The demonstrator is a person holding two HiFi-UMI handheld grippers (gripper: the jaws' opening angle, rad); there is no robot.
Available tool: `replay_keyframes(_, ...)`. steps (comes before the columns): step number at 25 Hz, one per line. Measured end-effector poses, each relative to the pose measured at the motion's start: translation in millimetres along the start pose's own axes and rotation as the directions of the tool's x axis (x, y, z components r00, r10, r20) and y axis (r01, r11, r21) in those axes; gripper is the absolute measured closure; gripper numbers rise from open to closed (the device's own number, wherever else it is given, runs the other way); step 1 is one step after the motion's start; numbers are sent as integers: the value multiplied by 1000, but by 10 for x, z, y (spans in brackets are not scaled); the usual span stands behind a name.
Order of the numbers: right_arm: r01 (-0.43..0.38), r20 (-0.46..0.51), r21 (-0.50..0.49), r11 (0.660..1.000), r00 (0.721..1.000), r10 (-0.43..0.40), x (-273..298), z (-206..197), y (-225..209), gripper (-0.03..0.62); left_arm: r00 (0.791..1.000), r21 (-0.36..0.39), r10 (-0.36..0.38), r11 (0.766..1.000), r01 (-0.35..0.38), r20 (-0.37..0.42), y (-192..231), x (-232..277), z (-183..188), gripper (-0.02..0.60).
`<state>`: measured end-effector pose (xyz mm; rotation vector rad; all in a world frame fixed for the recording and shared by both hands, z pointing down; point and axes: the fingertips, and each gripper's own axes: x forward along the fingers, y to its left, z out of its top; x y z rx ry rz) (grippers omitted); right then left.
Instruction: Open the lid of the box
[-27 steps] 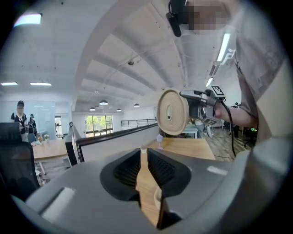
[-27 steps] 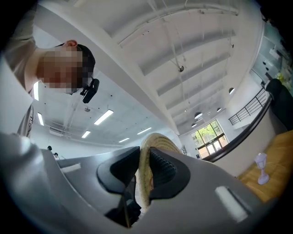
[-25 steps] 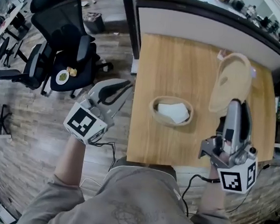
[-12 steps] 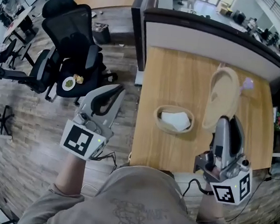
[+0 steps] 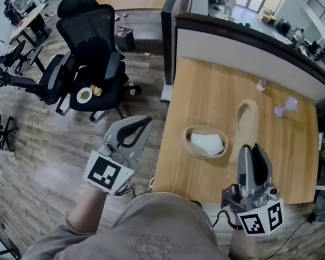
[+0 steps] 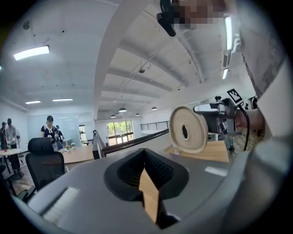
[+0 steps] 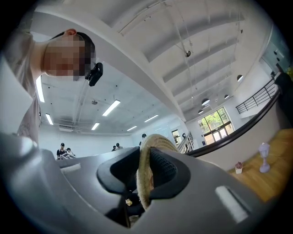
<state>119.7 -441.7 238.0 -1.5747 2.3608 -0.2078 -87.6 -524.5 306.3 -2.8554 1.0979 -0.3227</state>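
Head view has a black office chair (image 5: pixel 92 57) on the wood floor at far left. Nearer the table, off its left edge and over the floor, hangs the left gripper (image 5: pixel 145 121). The left gripper view shows its jaws have just closed together with nothing between them. On the wooden table (image 5: pixel 212 85) sits the oval woven box (image 5: pixel 190 147), open, with something white and folded (image 5: pixel 207 142) inside. Just right of the box is the woven lid (image 5: pixel 245 122), off it and turned up on edge. The right gripper (image 5: pixel 248 149) pinches the lid's rim from the near side. The right gripper view shows those jaws a narrow way apart, pressed on the braided edge. Farther right, toward the table's back, stands a small purple object (image 5: pixel 288 106).
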Motion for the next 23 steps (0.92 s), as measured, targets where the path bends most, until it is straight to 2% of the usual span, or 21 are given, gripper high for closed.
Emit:
replay_keyframes(4, -3, -16, 16, 1000, 1000, 3, -5, -46, -5, 517, 1000, -17, -1, 1000, 1, -2, -24, 3, 5, 581)
replay_keyframes(23, 2, -53, 20, 1000, 999, -1, -47, -47, 142, 516, 1000, 5, -30, 1000, 30, 1, -103, -132, 35, 583)
